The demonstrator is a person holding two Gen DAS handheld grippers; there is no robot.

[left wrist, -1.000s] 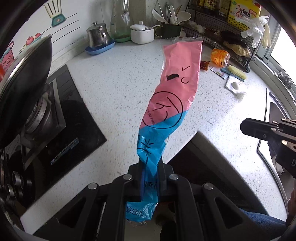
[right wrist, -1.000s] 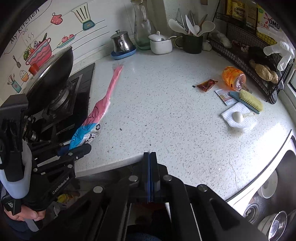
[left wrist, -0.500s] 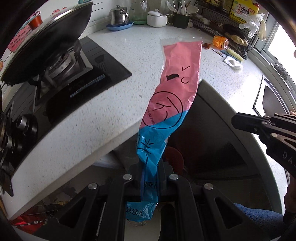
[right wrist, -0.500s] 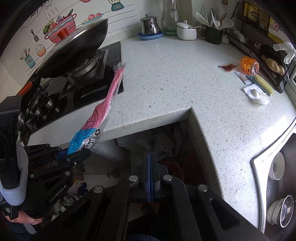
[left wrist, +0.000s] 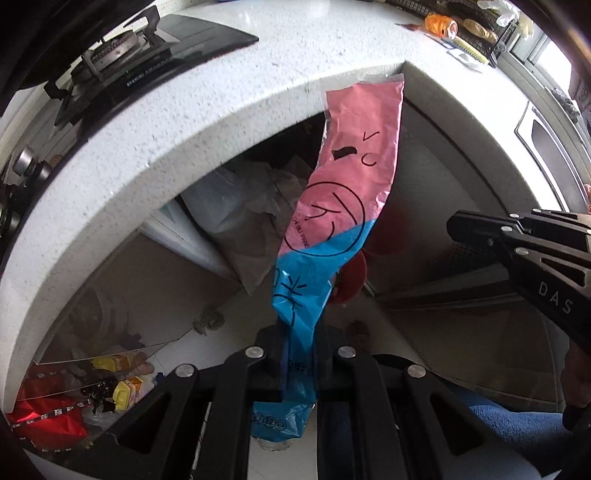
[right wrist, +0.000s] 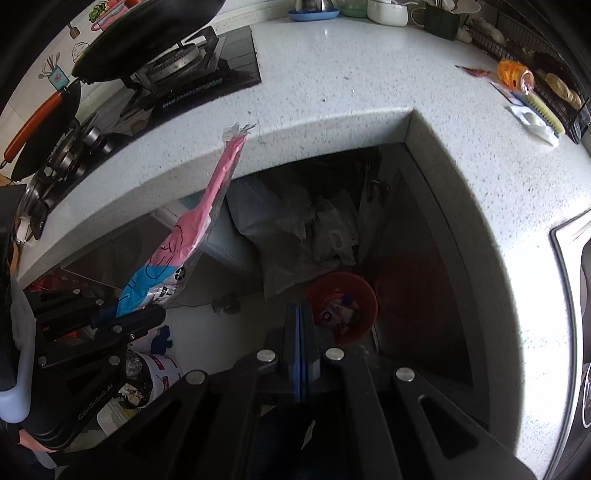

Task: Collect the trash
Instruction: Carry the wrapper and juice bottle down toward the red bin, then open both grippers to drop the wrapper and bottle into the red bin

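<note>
My left gripper [left wrist: 297,350] is shut on the blue end of a long pink and blue plastic wrapper [left wrist: 347,192], which stands up stiffly in front of it, off the counter edge and over the floor. The wrapper also shows in the right wrist view [right wrist: 192,240], held by the left gripper [right wrist: 133,317] at the left. My right gripper [right wrist: 300,332] is shut and empty, pointing down at a red trash bin [right wrist: 341,306] on the floor in the counter's corner recess. The bin [left wrist: 349,277] is partly hidden behind the wrapper in the left wrist view.
The white speckled counter [right wrist: 351,85] wraps around the recess. On it lie an orange packet [right wrist: 515,74], a small red sachet [right wrist: 474,71], a brush [right wrist: 543,112] and a white wrapper [right wrist: 533,123]. A gas hob with a pan [right wrist: 155,33] is at left. Grey plastic bags [right wrist: 295,225] and floor clutter [left wrist: 110,384] sit below.
Both grippers have drawn back from the counter and lowered toward the floor recess. The wrapper stayed clamped in my left gripper. The red bin has come into view.
</note>
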